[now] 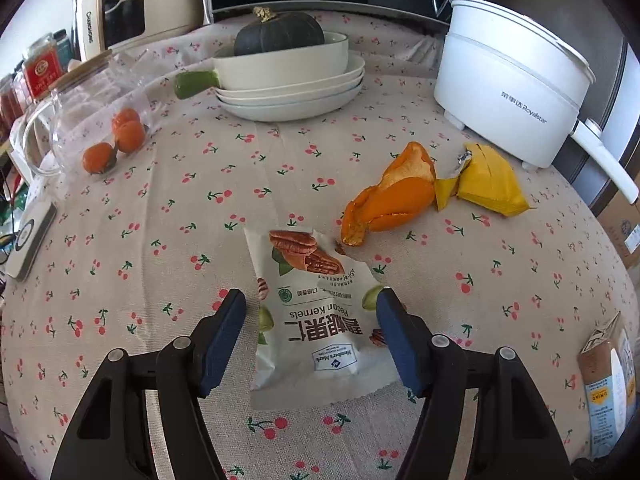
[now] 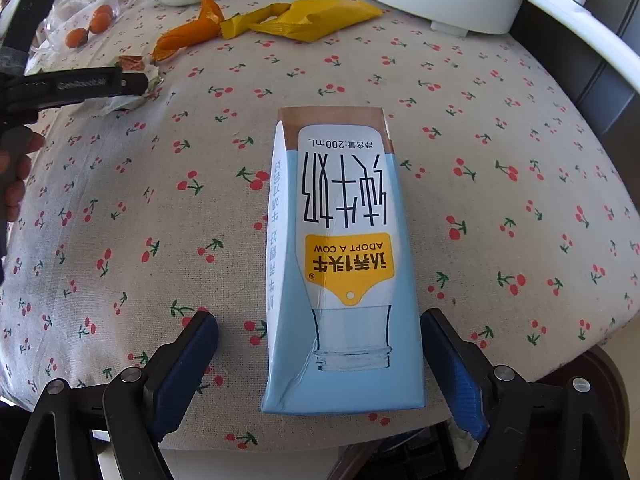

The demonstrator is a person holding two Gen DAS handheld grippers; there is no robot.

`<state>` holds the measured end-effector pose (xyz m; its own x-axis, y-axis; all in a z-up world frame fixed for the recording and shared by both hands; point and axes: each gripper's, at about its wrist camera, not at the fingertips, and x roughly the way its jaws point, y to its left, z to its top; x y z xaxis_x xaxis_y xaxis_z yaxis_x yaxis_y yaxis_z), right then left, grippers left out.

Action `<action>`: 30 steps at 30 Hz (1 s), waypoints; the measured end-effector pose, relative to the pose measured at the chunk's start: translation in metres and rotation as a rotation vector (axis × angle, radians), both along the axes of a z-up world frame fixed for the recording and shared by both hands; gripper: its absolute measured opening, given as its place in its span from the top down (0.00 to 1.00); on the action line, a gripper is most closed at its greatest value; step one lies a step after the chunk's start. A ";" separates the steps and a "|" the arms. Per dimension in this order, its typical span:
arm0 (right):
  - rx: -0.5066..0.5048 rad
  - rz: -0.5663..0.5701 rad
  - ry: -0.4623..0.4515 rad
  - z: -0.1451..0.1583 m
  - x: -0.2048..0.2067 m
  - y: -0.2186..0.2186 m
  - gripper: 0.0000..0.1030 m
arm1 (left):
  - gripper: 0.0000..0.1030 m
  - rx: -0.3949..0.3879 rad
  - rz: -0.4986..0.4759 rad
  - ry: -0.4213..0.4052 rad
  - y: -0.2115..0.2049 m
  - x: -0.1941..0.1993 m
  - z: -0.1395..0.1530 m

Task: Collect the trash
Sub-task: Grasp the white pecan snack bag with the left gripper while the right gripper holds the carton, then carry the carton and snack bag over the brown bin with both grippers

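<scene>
From the left wrist, the left gripper point(image 1: 311, 312) stands with its blue-padded fingers apart on either side of a white plastic pecan-kernel snack packet point(image 1: 316, 320), which lies flat on the cherry-print tablecloth point(image 1: 168, 208). A gap shows at the left pad; the right pad sits at the packet's edge, and whether it touches I cannot tell. Beyond the packet lie a curled orange peel point(image 1: 390, 196) and, just beside that, a crumpled yellow foil wrapper point(image 1: 488, 180). Right of the packet, a pale blue milk carton point(image 1: 608, 384) is cut off by the frame's rim.

From the right wrist, the right gripper point(image 2: 320, 356) is spread wide around the milk carton point(image 2: 344, 264), which lies on its side near the table's edge; neither pad presses it. Left of the carton, the left gripper point(image 2: 132, 82) covers most of the packet point(image 2: 120, 102), leaving only crumpled edges visible. A hand point(image 2: 16, 176) shows partly at the border.
</scene>
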<state>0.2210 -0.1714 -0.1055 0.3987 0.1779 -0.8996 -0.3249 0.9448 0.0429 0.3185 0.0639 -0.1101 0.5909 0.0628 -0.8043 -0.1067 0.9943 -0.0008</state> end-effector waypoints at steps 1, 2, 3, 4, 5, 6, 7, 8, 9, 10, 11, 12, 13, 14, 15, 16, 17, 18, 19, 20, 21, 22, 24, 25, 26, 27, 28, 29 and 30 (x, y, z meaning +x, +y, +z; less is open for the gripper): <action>0.001 0.001 -0.001 0.000 0.000 0.000 0.17 | 0.42 0.005 -0.011 -0.007 -0.001 -0.002 -0.001; 0.002 0.002 -0.002 0.000 -0.001 0.000 0.17 | 0.47 0.011 -0.023 -0.013 -0.002 -0.004 0.000; 0.002 0.003 -0.003 0.000 -0.001 0.000 0.17 | 0.50 0.017 -0.028 -0.014 -0.003 -0.006 0.000; 0.002 0.005 -0.005 0.000 -0.002 0.000 0.17 | 0.53 0.012 -0.033 -0.017 -0.002 -0.008 0.000; 0.001 0.006 -0.007 0.001 -0.003 0.000 0.17 | 0.60 0.000 -0.034 -0.020 0.000 -0.010 0.001; 0.001 0.007 -0.009 0.001 -0.004 0.000 0.17 | 0.64 -0.020 -0.033 -0.021 0.003 -0.013 0.002; 0.001 0.007 -0.011 0.001 -0.005 -0.001 0.17 | 0.66 -0.041 -0.034 -0.017 0.006 -0.014 0.003; 0.000 0.005 -0.012 0.001 -0.006 -0.001 0.17 | 0.69 -0.053 -0.036 -0.012 0.008 -0.017 0.003; 0.000 0.003 -0.013 0.002 -0.007 -0.001 0.17 | 0.70 -0.058 -0.037 -0.007 0.009 -0.019 0.004; -0.001 0.000 -0.014 0.002 -0.008 -0.001 0.17 | 0.70 -0.063 -0.039 -0.004 0.010 -0.022 0.005; -0.004 -0.004 -0.014 0.003 -0.009 0.000 0.17 | 0.71 -0.066 -0.042 0.001 0.010 -0.025 0.005; -0.006 -0.007 -0.015 0.004 -0.010 0.000 0.17 | 0.72 -0.067 -0.046 0.005 0.011 -0.029 0.005; -0.009 -0.012 -0.017 0.004 -0.011 0.000 0.18 | 0.73 -0.067 -0.049 0.009 0.011 -0.033 0.006; -0.012 -0.016 -0.019 0.005 -0.012 0.001 0.20 | 0.73 -0.069 -0.053 0.013 0.011 -0.036 0.007; -0.012 -0.020 -0.020 0.006 -0.012 0.001 0.22 | 0.74 -0.072 -0.056 0.018 0.011 -0.040 0.008; -0.011 -0.023 -0.020 0.007 -0.012 0.001 0.24 | 0.74 -0.076 -0.059 0.021 0.010 -0.044 0.009; -0.007 -0.030 -0.020 0.008 -0.012 0.001 0.29 | 0.74 -0.083 -0.064 0.027 0.010 -0.047 0.010; -0.004 -0.041 -0.020 0.009 -0.012 0.000 0.34 | 0.75 -0.086 -0.070 0.031 0.009 -0.052 0.011; -0.001 -0.053 -0.019 0.010 -0.011 -0.001 0.37 | 0.75 -0.085 -0.077 0.034 0.007 -0.056 0.012; 0.003 -0.073 -0.020 0.011 -0.010 -0.003 0.43 | 0.75 -0.084 -0.086 0.037 0.006 -0.061 0.013; 0.008 -0.095 -0.019 0.013 -0.009 -0.005 0.47 | 0.75 -0.082 -0.095 0.039 0.004 -0.065 0.014; 0.014 -0.111 -0.018 0.014 -0.008 -0.007 0.48 | 0.75 -0.083 -0.103 0.043 0.002 -0.070 0.015; 0.030 -0.134 -0.021 0.017 -0.007 -0.009 0.48 | 0.75 -0.086 -0.119 0.046 -0.003 -0.080 0.018; 0.033 -0.140 -0.024 0.019 -0.008 -0.009 0.48 | 0.75 -0.087 -0.126 0.047 -0.005 -0.085 0.020; 0.036 -0.145 -0.028 0.020 -0.009 -0.008 0.48 | 0.76 -0.085 -0.133 0.047 -0.008 -0.091 0.021; 0.038 -0.146 -0.030 0.021 -0.010 -0.007 0.48 | 0.76 -0.086 -0.138 0.046 -0.010 -0.095 0.024; 0.041 -0.147 -0.033 0.023 -0.013 -0.006 0.48 | 0.76 -0.090 -0.143 0.046 -0.012 -0.100 0.025; 0.043 -0.145 -0.037 0.024 -0.015 -0.004 0.48 | 0.76 -0.095 -0.146 0.045 -0.014 -0.105 0.027; 0.044 -0.143 -0.041 0.027 -0.018 -0.003 0.48 | 0.76 -0.100 -0.150 0.045 -0.015 -0.110 0.029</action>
<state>0.2034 -0.1740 -0.0789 0.4595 0.1561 -0.8744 -0.1898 0.9789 0.0751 0.2090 0.0486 -0.0807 0.5507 -0.1053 -0.8280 0.0408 0.9942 -0.0993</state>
